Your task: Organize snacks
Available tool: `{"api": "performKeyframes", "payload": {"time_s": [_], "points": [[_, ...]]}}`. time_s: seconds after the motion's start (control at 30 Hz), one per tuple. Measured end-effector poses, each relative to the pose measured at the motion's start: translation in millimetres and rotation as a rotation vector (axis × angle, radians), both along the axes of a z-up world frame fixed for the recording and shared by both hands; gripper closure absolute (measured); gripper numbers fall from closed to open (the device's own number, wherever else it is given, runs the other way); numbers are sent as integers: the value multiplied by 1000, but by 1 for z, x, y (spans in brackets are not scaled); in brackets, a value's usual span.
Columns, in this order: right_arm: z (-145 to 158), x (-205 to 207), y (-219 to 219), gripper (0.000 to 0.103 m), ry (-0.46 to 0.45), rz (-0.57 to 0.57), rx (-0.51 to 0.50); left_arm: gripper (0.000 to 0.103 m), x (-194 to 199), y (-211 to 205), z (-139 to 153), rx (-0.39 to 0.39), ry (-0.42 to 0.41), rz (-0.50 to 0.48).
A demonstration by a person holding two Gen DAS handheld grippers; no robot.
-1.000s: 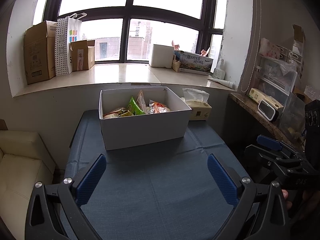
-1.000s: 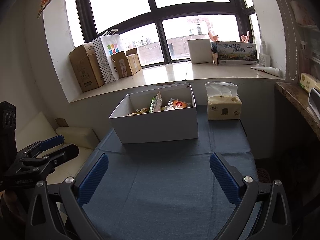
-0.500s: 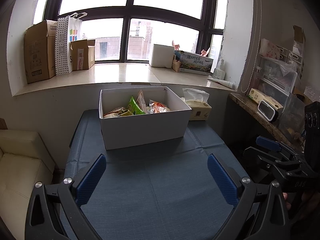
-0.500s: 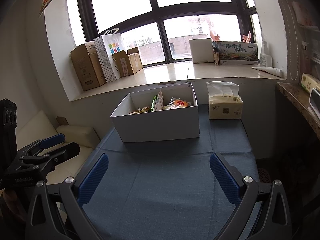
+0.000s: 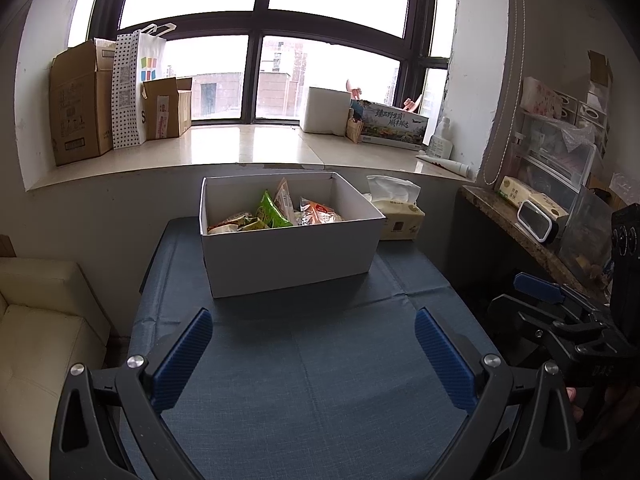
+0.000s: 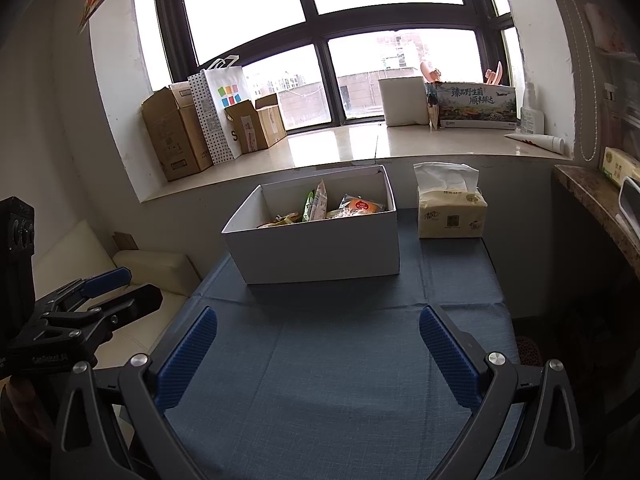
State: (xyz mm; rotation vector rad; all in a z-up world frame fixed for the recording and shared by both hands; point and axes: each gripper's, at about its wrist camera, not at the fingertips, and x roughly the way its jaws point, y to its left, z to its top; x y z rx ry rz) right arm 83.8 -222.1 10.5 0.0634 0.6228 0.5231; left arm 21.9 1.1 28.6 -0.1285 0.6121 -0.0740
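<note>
- I hold both tools low over the near end of the blue tablecloth (image 5: 320,380): the left gripper (image 5: 316,354) has its blue pads spread wide with nothing between them, and the right gripper (image 6: 318,352) is likewise parted and empty.
- The snack packets (image 5: 276,212) all sit inside the white cardboard box (image 5: 292,256) at the far end of the table; I see none loose on the cloth. That fits packets already gathered in, or a full box waiting to be sorted out, so I commit to neither.
- Whichever it is, I judge any reach should come over the box's near wall from above, since the packets lie below the rim, and one tool may need to steady the light box.
- The packets: a green pouch (image 5: 272,212) and a pale one stand upright mid-box, an orange-labelled clear wrapper (image 6: 360,205) lies to the right, and flatter ones lie left. They look crinkly, thin and slippery.
- A tissue pack (image 6: 450,216) stands just beside the box's right wall, apart from the snacks.
</note>
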Motion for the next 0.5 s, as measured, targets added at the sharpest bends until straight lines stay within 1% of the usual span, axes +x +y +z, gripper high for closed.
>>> {"api": "performKeyframes", "payload": {"time_s": [0.5], "points": [[-1,-1,0,0,0,5,-1,0,-2,-3,-1,7,-8,-5]]}}
